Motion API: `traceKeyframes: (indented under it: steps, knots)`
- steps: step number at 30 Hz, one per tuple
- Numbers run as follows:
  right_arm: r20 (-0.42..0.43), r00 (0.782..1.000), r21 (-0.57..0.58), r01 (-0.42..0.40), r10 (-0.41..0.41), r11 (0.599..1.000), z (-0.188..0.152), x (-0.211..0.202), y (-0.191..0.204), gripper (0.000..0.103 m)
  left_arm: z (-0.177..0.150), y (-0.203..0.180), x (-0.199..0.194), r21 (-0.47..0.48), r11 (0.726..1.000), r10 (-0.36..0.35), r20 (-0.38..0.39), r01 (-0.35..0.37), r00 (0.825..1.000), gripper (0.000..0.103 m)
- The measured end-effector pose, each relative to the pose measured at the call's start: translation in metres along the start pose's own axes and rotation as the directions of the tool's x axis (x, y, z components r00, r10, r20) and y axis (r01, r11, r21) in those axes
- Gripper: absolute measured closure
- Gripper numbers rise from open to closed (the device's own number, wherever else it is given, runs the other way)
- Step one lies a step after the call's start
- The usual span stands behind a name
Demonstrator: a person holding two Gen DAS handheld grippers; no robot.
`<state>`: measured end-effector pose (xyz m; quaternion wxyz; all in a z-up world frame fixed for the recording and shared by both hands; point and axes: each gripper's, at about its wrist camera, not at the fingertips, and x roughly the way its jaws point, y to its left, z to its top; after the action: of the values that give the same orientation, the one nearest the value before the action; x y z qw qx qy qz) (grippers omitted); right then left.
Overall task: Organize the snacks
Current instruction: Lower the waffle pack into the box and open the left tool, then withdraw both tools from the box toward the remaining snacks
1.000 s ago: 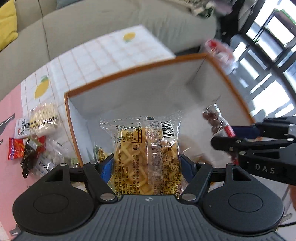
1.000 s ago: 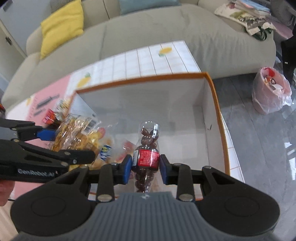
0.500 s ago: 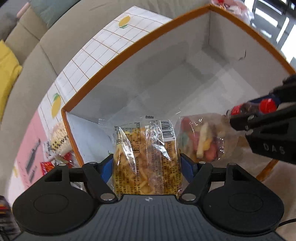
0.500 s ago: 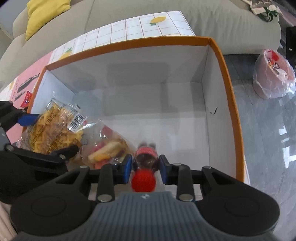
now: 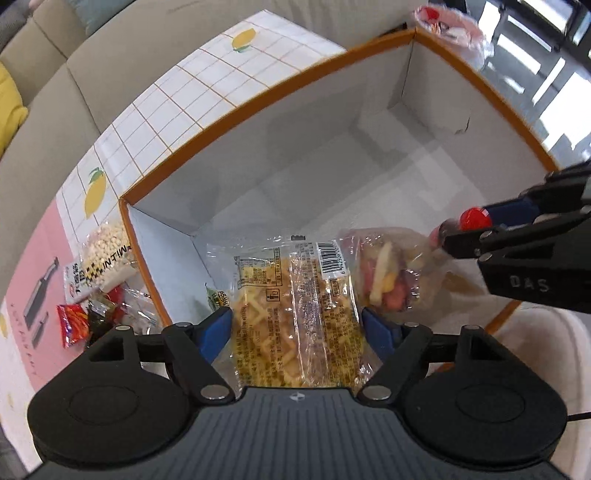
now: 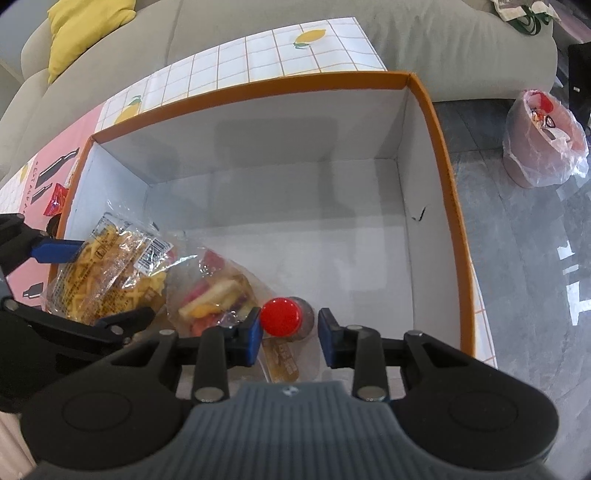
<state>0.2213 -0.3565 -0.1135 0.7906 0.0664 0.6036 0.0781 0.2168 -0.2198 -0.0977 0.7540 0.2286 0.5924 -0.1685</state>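
Observation:
A white box with an orange rim (image 5: 236, 107) (image 6: 439, 147) stands on the table. My left gripper (image 5: 297, 325) points down into its near left corner. Its jaws are opening, and the waffle packet (image 5: 295, 314) (image 6: 110, 280) lies between the blue pads with a thin gap on the right side. My right gripper (image 6: 290, 332) (image 5: 513, 232) is shut on a small clear bottle of chocolate balls with a red cap (image 6: 280, 317) (image 5: 474, 219), low inside the box. A clear bag of coloured sweets (image 5: 384, 273) (image 6: 218, 295) lies between the two grippers.
Loose snacks lie left of the box: a peanut packet (image 5: 105, 251) and a red packet (image 5: 72, 325). Under the right gripper an orange-labelled packet (image 6: 284, 363) rests on the box floor. A grey sofa (image 6: 258, 22) runs behind the table, and a pink bin bag (image 6: 543, 147) stands on the floor.
The right gripper sank into the box and tipped the bottle, so its red cap faces the camera. The left view swung down over the box; its pads eased off the waffle packet.

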Motion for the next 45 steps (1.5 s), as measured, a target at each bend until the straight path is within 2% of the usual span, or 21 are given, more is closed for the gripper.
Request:
traceKeyframes:
  steps: [3,10,16,18,19,22,25,31,34,38,43,45]
  knots:
    - [0.000,1.000,0.003,0.008,-0.008,1.000,-0.001,-0.002,-0.001,0.072,-0.002,0.004,-0.010,-0.012,0.999,-0.042,0.014,0.042,0.999,0.005]
    - [0.020,1.000,-0.002,0.008,-0.008,1.000,-0.002,-0.013,0.003,0.066,-0.006,0.012,-0.022,-0.063,0.996,-0.059,0.047,0.062,0.997,0.005]
    - [0.086,0.996,-0.018,0.042,-0.040,0.999,-0.005,-0.034,0.009,0.065,-0.018,0.033,-0.044,-0.132,0.987,-0.074,0.121,0.090,0.990,0.014]
    - [0.128,0.992,-0.027,0.020,-0.016,0.999,-0.007,-0.044,0.015,0.068,-0.021,0.041,-0.053,-0.161,0.984,-0.054,0.158,0.080,0.986,0.016]
    - [0.152,0.988,-0.031,-0.008,0.013,0.999,-0.009,-0.050,0.019,0.073,-0.024,0.044,-0.057,-0.171,0.983,-0.034,0.177,0.065,0.984,0.018]
    - [0.181,0.977,-0.036,-0.104,0.108,0.994,-0.014,-0.056,0.031,0.079,-0.031,0.053,-0.069,-0.204,0.979,0.018,0.225,0.029,0.974,0.018]
    - [0.180,0.971,-0.043,-0.155,0.160,0.987,-0.018,-0.047,0.051,0.089,-0.039,0.064,-0.078,-0.243,0.969,0.025,0.256,0.040,0.966,0.018]
    - [0.132,0.985,0.000,-0.115,0.114,0.993,-0.013,-0.007,0.068,0.097,-0.057,0.078,-0.090,-0.282,0.958,0.045,0.304,0.045,0.951,0.018]
    - [0.105,0.985,0.032,-0.141,0.137,0.989,-0.010,0.007,0.071,0.097,-0.066,0.087,-0.092,-0.308,0.949,0.044,0.317,0.059,0.947,0.018]
    - [0.105,0.987,0.031,-0.124,0.120,0.992,-0.006,0.014,0.077,0.097,-0.077,0.098,-0.091,-0.350,0.932,0.031,0.325,0.090,0.945,0.018]
    - [0.072,0.986,0.141,-0.160,0.151,0.977,-0.002,0.022,0.065,0.094,-0.094,0.110,-0.093,-0.396,0.911,0.027,0.336,0.116,0.941,0.018]
    - [0.073,0.988,0.164,-0.148,0.138,0.975,-0.002,0.023,0.062,0.092,-0.103,0.116,-0.093,-0.412,0.903,0.024,0.337,0.124,0.941,0.018]
